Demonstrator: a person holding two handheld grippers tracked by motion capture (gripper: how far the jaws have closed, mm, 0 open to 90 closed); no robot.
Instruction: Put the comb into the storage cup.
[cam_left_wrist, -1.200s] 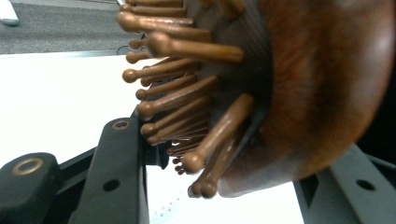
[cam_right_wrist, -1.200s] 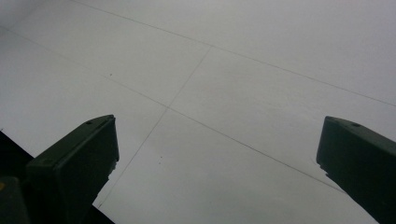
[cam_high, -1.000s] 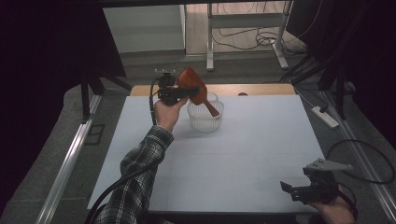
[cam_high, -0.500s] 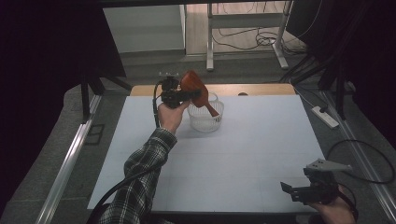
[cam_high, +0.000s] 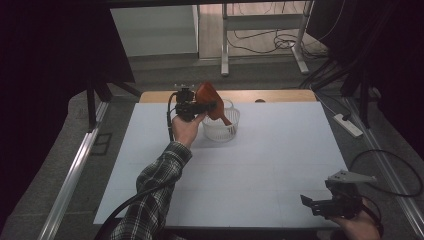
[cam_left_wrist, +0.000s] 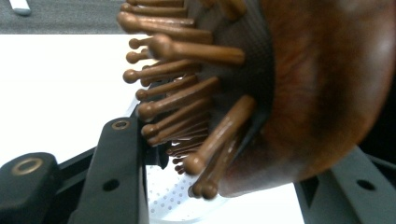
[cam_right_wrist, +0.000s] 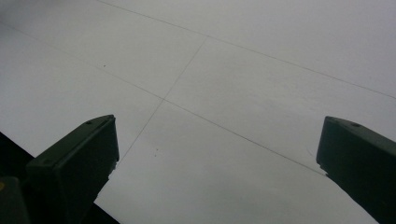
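Hairbrush (cam_high: 209, 96), brown and wooden, clamped in the left gripper (cam_high: 212, 106) and poised over the clear perforated basket (cam_high: 221, 131), handle end angled down into its mouth. Gripped at the paddle head: in the left gripper view, one black jaw against the peg bristles (cam_left_wrist: 187, 93), the other against the smooth wooden back (cam_left_wrist: 327, 88), jaws drawn about as tight as the head allows. Not yet let go, and not yet resting on the bottom as far as can be told; dotted white wall of the basket (cam_left_wrist: 180, 198) visible just below the head. Pickup and carry judged done; left to do, probably: lower a little more into the basket, open the jaws, draw the hand away.

Right gripper (cam_high: 312, 205) idle, well apart from the basket, at the near right corner of the white table (cam_high: 280, 165). Jaws spread wide in the right gripper view, nothing between them but bare tabletop (cam_right_wrist: 224, 93) with faint seam lines. No part in the placing so far, judging by that position.

Nothing else near the basket on the table.
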